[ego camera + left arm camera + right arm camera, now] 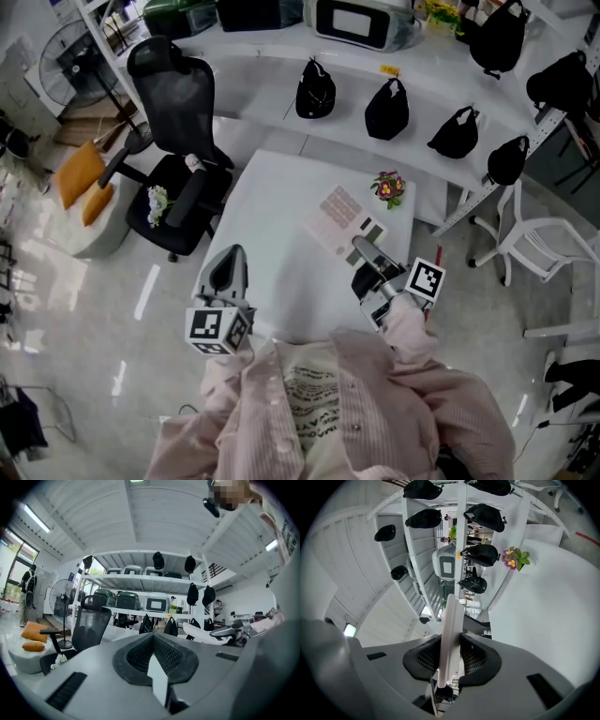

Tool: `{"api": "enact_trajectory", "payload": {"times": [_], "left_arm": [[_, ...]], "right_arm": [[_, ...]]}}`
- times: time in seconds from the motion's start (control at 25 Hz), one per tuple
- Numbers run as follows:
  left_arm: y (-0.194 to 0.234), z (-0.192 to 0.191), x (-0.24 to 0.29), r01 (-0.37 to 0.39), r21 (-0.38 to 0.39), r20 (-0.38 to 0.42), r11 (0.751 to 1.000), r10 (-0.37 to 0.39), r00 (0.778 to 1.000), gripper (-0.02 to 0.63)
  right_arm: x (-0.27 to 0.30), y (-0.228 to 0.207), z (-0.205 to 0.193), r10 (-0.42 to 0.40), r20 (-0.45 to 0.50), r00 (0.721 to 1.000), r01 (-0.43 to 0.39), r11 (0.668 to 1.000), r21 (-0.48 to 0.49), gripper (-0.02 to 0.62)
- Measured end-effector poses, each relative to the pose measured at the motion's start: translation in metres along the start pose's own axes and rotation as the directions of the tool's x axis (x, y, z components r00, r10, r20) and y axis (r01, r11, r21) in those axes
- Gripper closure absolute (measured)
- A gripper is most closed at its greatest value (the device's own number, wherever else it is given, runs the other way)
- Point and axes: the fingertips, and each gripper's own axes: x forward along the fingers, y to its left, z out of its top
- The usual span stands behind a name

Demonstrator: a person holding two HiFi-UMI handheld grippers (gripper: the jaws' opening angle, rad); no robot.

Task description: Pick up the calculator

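The calculator (337, 216) is a flat pale pink slab with rows of keys, lifted over the white table (272, 234). My right gripper (364, 246) is shut on its near end. In the right gripper view the calculator (451, 634) stands edge-on as a thin pale strip, pinched between the dark pads (476, 660) of the right gripper (453, 644). My left gripper (228, 266) hovers off the table's left edge, well apart from the calculator. In its own view the left gripper (153, 637) has its pads together with nothing between them.
A small pot of pink flowers (388, 187) sits on the table's far right part. A black office chair (178, 141) stands to the left, a white chair (530, 246) to the right. Several black caps (386, 109) hang along the curved white shelf behind.
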Motion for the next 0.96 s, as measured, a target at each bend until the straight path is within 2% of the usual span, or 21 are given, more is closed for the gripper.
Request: {"api": "enact_trajectory", "payload": {"times": [0.4, 0.56, 0.96], "left_arm": [[-0.0033, 0.0, -0.0011, -0.005, 0.018, -0.028, 1.0, 0.006, 1.0, 0.606], [-0.0025, 0.0006, -0.0009, -0.002, 0.024, -0.004, 1.0, 0.002, 1.0, 0.606], [-0.0031, -0.0017, 0.0009, -0.004, 0.024, -0.009, 1.0, 0.005, 1.0, 0.606]], "right_arm": [[-0.0005, 0.0002, -0.0002, 0.003, 0.005, 1.0, -0.003, 1.0, 0.012, 0.508], [-0.0004, 0.0005, -0.0008, 0.01, 0.004, 1.0, -0.01, 1.0, 0.021, 0.508], [-0.0016, -0.0056, 0.0007, 0.005, 0.008, 1.0, -0.005, 0.999, 0.032, 0.508]]}}
